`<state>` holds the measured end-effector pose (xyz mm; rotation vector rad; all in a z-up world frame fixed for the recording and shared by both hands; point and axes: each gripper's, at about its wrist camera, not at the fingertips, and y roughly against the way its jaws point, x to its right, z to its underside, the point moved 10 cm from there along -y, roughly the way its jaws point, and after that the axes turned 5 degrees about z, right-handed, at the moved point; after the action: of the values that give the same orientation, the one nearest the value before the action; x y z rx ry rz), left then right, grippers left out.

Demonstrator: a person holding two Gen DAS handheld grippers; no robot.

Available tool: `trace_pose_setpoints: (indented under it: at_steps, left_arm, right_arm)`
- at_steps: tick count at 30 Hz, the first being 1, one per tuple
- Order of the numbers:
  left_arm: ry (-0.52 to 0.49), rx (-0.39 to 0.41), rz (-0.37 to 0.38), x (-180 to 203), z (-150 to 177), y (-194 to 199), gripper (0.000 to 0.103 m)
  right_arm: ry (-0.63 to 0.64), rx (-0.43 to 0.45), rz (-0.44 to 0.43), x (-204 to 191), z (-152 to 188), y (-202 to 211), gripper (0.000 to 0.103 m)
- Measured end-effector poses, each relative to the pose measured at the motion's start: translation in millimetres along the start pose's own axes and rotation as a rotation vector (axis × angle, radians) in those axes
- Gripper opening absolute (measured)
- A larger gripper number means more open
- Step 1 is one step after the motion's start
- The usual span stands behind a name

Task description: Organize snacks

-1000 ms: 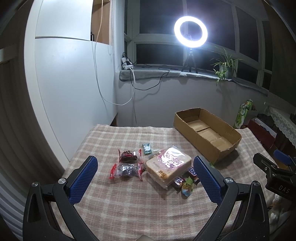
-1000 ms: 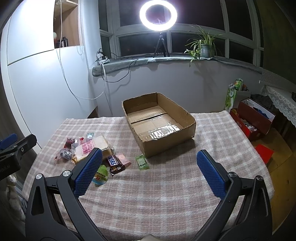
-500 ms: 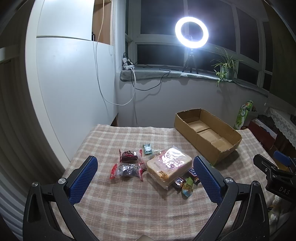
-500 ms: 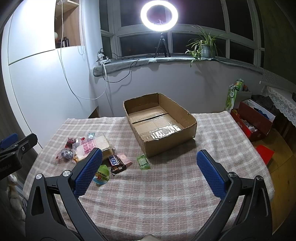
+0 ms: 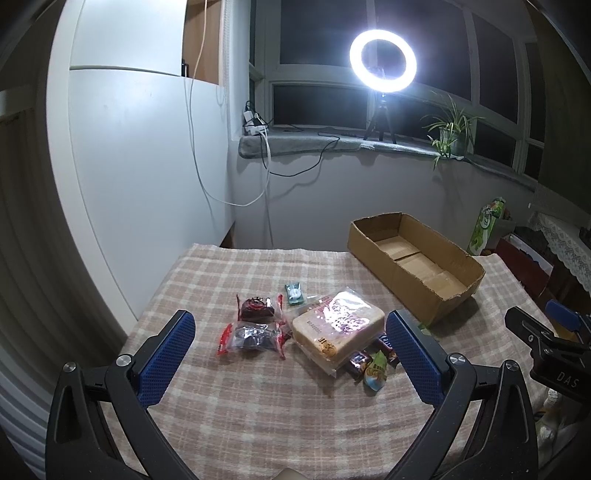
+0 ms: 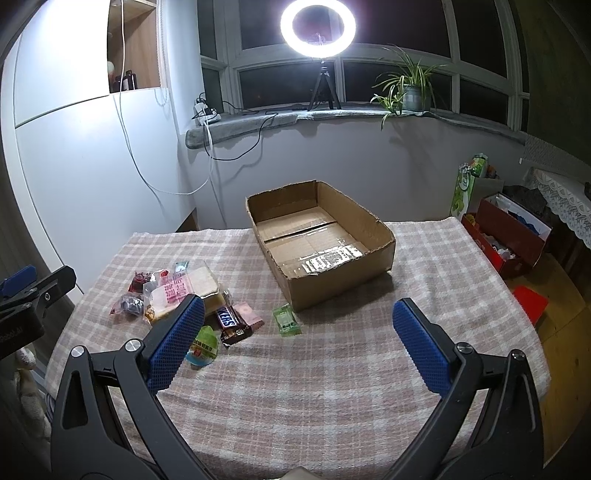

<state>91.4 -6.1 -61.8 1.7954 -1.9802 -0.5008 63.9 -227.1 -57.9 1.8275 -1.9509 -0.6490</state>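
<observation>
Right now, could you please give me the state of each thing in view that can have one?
Brown cardboard box: open-topped, empty, upright.
Left gripper: open, holding nothing.
Right gripper: open, holding nothing.
Clear-wrapped bread loaf: sealed, lying flat on the table.
Brown Snickers bar: wrapped, outside the box.
Small green packet: flat beside the box.
White ring light: switched on.

"das" on right gripper [image 5: 550, 354]; "kers" on chocolate bar [image 6: 231, 322].

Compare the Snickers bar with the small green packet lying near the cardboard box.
The Snickers bar is dark brown with white lettering; the green packet is pale green. The bar lies in the snack pile, touching a pink wrapper, while the packet lies alone, closer to the cardboard box. Both lie flat on the checked tablecloth, outside the box.
</observation>
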Motion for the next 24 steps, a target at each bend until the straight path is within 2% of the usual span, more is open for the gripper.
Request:
trace_pose_setpoints:
  at_steps: [21,24]
  left_arm:
    - [0.004,-0.069,0.012,-11,16,-32,0.102]
    - [0.009,-0.082,0.058,-14,22,-40,0.102]
  right_arm:
    - [0.007,-0.068,-0.032,-10,11,-32,0.103]
    - [0.006,-0.086,-0.049,-14,13,-41,0.103]
